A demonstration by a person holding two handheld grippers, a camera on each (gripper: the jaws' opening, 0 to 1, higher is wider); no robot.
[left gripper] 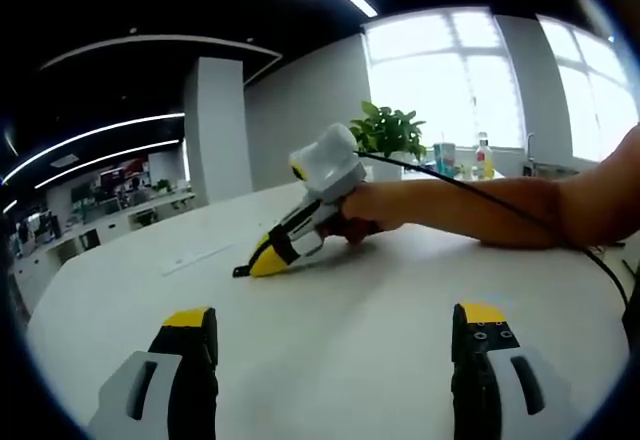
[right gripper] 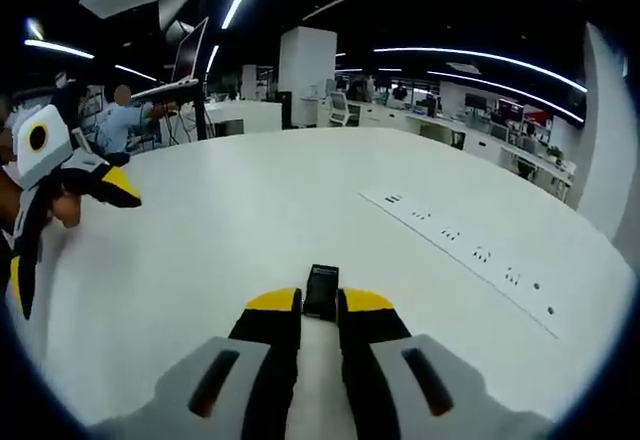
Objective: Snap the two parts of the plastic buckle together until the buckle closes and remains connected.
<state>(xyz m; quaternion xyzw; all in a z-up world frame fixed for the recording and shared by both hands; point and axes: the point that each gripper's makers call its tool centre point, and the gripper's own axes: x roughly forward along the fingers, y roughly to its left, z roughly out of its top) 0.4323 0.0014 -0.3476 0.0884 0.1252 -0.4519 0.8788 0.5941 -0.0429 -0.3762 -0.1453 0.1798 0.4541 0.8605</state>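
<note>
A small black buckle part [right gripper: 321, 290] sticks out between the jaws of my right gripper [right gripper: 320, 305], which is shut on it just above the white table [right gripper: 250, 210]. In the left gripper view a hand [left gripper: 365, 210] holds that right gripper [left gripper: 262, 260] low over the table, with the black buckle part [left gripper: 241, 271] at its yellow tip. My left gripper [left gripper: 335, 320] stands wide open nearer the table's edge, with nothing between its fingers. The left gripper [right gripper: 75, 250] also comes into the right gripper view at the far left, its jaws spread apart.
A row of flush power sockets [right gripper: 460, 240] runs across the table to the right. A black cable [left gripper: 520, 210] trails along the person's forearm. A potted plant [left gripper: 388, 130] and bottles [left gripper: 484, 158] stand by the window. A person [right gripper: 120, 115] sits at a far desk.
</note>
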